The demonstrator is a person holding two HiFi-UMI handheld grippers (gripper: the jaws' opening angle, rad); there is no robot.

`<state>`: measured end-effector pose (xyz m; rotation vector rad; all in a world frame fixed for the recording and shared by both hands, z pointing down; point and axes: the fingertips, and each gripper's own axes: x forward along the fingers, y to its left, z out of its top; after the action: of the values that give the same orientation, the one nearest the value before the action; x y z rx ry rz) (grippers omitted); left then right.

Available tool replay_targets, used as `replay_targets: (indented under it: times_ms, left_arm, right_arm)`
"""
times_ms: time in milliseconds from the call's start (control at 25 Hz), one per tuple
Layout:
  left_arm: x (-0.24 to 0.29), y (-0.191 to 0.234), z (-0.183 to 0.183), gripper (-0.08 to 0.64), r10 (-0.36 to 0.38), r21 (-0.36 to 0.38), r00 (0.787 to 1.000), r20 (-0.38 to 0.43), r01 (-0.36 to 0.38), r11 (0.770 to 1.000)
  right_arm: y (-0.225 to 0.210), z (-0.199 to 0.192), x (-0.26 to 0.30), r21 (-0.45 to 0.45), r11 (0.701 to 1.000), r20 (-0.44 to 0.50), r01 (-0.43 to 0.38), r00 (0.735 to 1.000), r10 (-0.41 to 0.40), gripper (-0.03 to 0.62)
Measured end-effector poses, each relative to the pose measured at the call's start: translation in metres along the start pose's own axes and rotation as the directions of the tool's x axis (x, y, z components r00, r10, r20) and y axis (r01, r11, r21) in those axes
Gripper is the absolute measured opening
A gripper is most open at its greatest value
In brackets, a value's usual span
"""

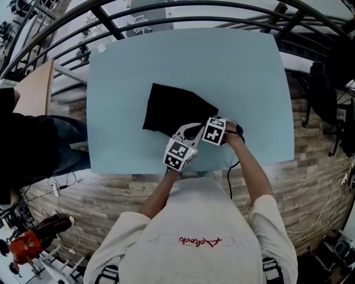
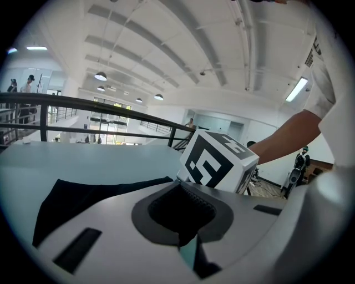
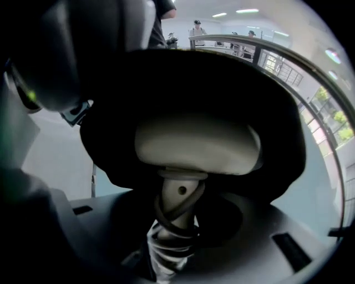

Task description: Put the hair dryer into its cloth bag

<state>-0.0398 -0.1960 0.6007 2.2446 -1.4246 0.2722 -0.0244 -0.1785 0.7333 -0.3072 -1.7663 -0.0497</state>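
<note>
A black cloth bag (image 1: 175, 113) lies flat in the middle of the light blue table (image 1: 249, 83). At its near right corner, my left gripper (image 1: 190, 131) is shut on the bag's edge (image 2: 183, 213), with black cloth pinched between the pads. My right gripper (image 1: 211, 130) points steeply down beside it and is shut on the handle (image 3: 178, 208) of the white hair dryer (image 3: 197, 147), which has its cord wound round the handle. The dryer's head sits inside the bag's dark open mouth (image 3: 194, 83). The right gripper's marker cube (image 2: 216, 161) shows close in the left gripper view.
The dryer's black cord (image 1: 230, 177) hangs over the table's near edge. A person in dark clothes (image 1: 22, 144) sits at the left of the table. Black railings (image 1: 166, 16) curve behind the table's far side. Wood-pattern floor (image 1: 310, 183) surrounds it.
</note>
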Motion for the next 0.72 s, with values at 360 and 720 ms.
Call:
replay_targets:
  times_ms: [360, 720]
  left_arm:
    - [-0.007, 0.014, -0.001, 0.008, 0.021, -0.038, 1.000, 0.012, -0.021, 0.999]
    - [-0.016, 0.029, -0.013, 0.008, 0.048, -0.057, 0.999, -0.004, -0.048, 0.997]
  right_arm:
    - [-0.010, 0.022, 0.007, -0.115, 0.993, 0.025, 0.016, 1.000, -0.013, 0.184]
    - [-0.009, 0.026, 0.024, -0.126, 0.992, 0.000, 0.030, 1.000, -0.031, 0.187]
